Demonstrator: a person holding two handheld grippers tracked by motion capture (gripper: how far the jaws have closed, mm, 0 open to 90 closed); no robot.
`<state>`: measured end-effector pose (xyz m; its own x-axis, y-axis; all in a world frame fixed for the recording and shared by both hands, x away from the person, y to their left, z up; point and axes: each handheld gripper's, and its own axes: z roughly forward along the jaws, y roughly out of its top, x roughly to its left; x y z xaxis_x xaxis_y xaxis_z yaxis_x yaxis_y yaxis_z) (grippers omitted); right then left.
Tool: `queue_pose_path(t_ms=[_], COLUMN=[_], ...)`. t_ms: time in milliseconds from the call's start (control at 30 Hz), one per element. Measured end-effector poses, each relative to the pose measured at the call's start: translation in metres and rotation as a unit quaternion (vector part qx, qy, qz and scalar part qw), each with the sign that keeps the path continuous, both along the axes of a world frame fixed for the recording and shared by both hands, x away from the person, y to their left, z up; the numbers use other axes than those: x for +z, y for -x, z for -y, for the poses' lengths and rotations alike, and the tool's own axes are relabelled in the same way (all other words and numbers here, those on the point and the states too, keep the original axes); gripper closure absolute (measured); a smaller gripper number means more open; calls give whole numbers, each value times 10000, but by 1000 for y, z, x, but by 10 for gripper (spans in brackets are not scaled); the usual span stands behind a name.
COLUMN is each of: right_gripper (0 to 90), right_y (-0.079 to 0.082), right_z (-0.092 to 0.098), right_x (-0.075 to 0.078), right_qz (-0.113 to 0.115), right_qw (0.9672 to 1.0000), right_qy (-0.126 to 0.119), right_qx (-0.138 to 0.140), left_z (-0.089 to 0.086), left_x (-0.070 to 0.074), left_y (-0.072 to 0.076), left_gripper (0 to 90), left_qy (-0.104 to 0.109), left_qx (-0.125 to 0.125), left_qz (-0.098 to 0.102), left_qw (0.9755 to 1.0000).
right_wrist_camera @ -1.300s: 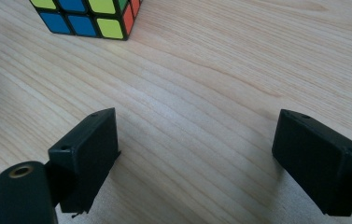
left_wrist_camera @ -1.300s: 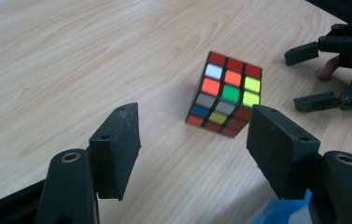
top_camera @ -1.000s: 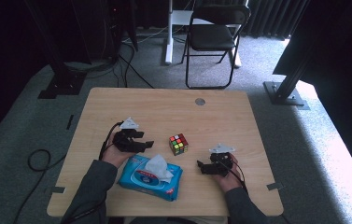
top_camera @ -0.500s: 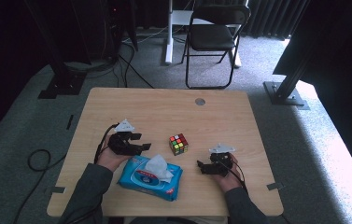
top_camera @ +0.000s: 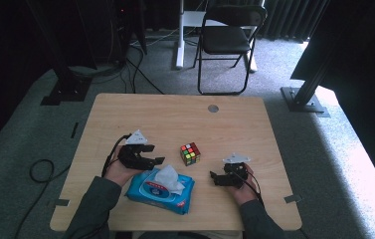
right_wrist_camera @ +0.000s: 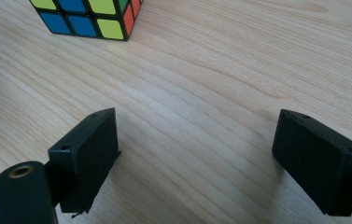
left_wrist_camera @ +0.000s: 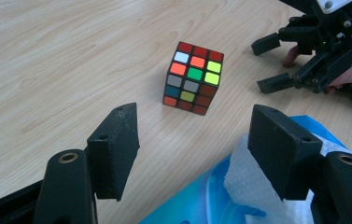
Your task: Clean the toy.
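Nothing is grasped yet: left gripper [top_camera: 156, 161] and right gripper [top_camera: 214, 177] both have fingers wide open and empty, flanking the puzzle cube [top_camera: 190, 154] on the desk [top_camera: 165, 114]

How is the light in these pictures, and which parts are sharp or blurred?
High view: the table is evenly lit, the room behind is dark, and bright glare washes the floor at the right edge. Left gripper view: the puzzle cube is sharp, and the left tool looks soft. Right gripper view: the wood grain is clear, and the right tool is slightly blurred.
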<state>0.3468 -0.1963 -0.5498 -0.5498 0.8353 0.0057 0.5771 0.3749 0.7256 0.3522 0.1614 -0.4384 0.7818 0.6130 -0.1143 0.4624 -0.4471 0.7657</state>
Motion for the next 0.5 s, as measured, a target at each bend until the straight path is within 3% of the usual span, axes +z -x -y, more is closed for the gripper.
queue_pose_path(t_ms=[300, 500], right_gripper=[141, 141], right_y=[0, 0], right_z=[0, 0], right_x=[0, 0], right_qz=[7, 3], right_qw=[10000, 10000], right_qy=[3, 6], right_qx=[3, 7], left_z=[9, 12], left_x=[2, 0], left_y=[8, 13], left_gripper=[327, 332], left_qy=[-5, -86], left_qx=[-210, -352], left_qz=[68, -29], left_qw=[9998, 9993])
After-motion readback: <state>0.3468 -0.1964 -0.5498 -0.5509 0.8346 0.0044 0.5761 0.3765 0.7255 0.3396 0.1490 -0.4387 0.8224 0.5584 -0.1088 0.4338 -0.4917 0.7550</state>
